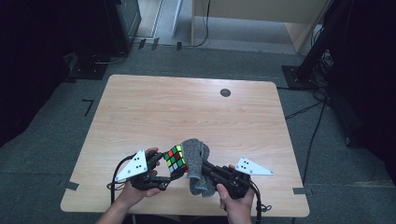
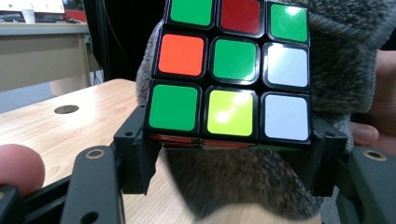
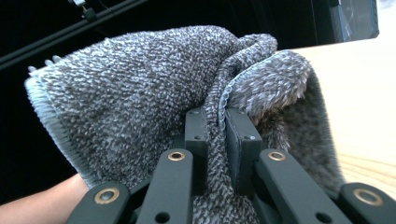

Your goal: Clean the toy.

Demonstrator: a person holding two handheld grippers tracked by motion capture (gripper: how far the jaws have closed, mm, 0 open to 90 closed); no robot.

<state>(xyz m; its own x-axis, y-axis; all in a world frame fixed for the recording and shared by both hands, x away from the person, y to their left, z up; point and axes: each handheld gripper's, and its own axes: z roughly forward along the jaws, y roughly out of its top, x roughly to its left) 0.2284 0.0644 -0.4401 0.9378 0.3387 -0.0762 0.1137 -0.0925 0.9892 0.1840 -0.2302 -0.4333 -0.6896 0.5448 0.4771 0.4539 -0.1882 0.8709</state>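
**Cube pinched, cloth pinched, both up off the bench**

Nearest my lens are my left claw's (image 2: 229, 154) black jaws, clenched on opposite sides of the puzzle cube (image 2: 231, 70). It is held above the near edge of the bench (image 1: 187, 107), right against the grey cloth (image 1: 198, 168). I judge the cube light and rigid, but its glossy stickers are slick, and its layers could twist under an off-centre squeeze. So flat faces, squarely opposed, are the place to hold it, as now. The facing side shows green, red, orange, white and yellow tiles in a black frame, scrambled.

My right claw (image 3: 217, 126) is clamped on a fold of the cloth at its stitched hem. It is soft, fluffy microfibre, limp and light, I reckon. It drapes over the claw and will give wherever I push it.
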